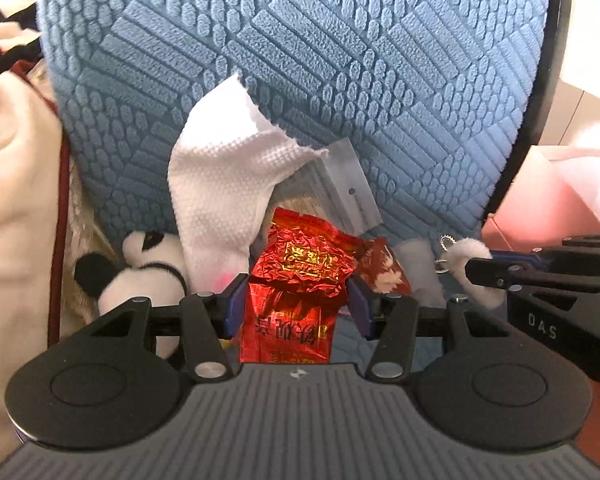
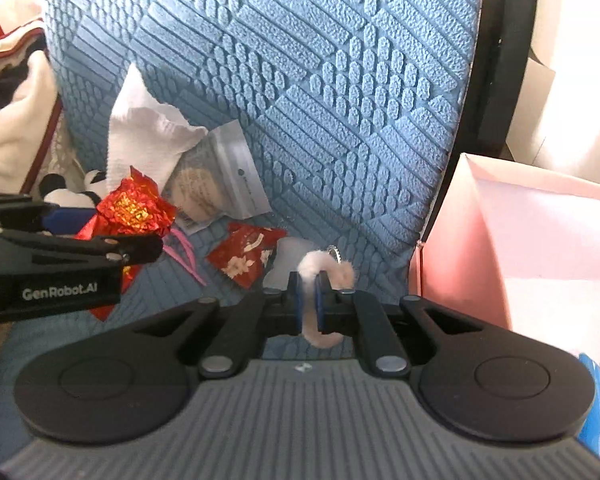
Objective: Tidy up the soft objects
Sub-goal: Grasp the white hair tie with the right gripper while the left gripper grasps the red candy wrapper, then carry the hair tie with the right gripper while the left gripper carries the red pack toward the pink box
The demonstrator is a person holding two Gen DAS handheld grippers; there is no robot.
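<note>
My left gripper point(image 1: 296, 304) is shut on a crinkled red foil packet point(image 1: 296, 280), held just above the blue chair seat; the packet also shows in the right wrist view point(image 2: 132, 204). My right gripper point(image 2: 308, 300) is shut on a pale pink fluffy keychain point(image 2: 320, 272) with a metal ring, which also shows in the left wrist view point(image 1: 468, 256). A small panda plush point(image 1: 140, 272) lies at the left against the backrest. A white textured cloth point(image 1: 228, 172) leans on the blue textured backrest point(image 1: 340, 60).
A clear zip bag point(image 2: 220, 176) and a smaller red packet point(image 2: 244, 256) lie on the seat. A pink box point(image 2: 532, 248) stands open at the right. Cream and dark red clothing point(image 1: 16, 184) is piled at the left. A pink string point(image 2: 186, 252) lies on the seat.
</note>
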